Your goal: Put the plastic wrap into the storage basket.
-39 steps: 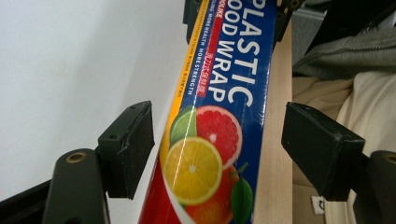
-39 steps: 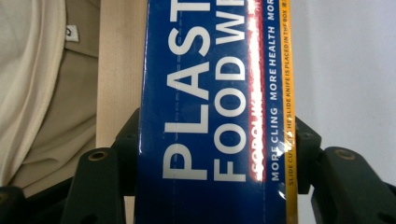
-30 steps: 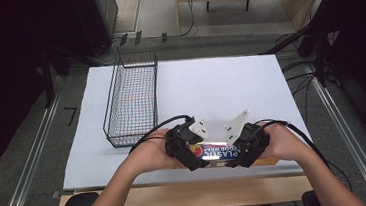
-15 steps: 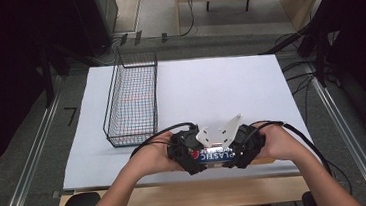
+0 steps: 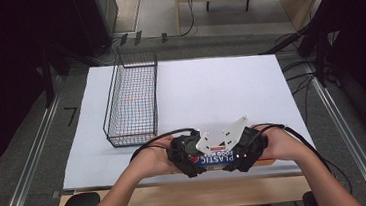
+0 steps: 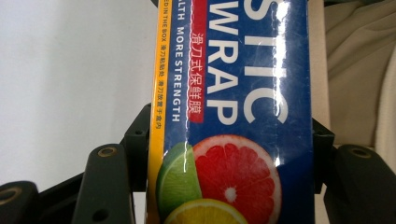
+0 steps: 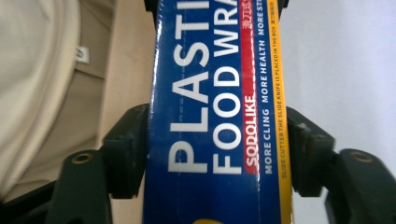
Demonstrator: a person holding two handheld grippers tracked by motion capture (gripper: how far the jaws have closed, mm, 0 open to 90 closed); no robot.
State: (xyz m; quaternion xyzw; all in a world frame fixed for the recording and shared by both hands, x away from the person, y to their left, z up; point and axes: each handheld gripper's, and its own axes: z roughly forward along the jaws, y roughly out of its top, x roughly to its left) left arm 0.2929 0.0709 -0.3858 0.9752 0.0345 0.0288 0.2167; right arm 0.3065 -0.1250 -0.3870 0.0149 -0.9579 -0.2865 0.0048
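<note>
A blue box of plastic food wrap [image 5: 216, 159] lies near the front edge of the white worktop [image 5: 230, 89], between the person's two hands. The left gripper [image 5: 184, 155] has its jaws on the box's left end; they have just been closing, and in the left gripper view they press on both long sides of the box [image 6: 233, 116]. The right gripper [image 5: 248, 150] is at the right end; its jaws have just been opening, yet the box [image 7: 215, 121] is still between them, and I cannot tell if they press. A wire basket [image 5: 133, 102] stands to the left, apart from the box.
</note>
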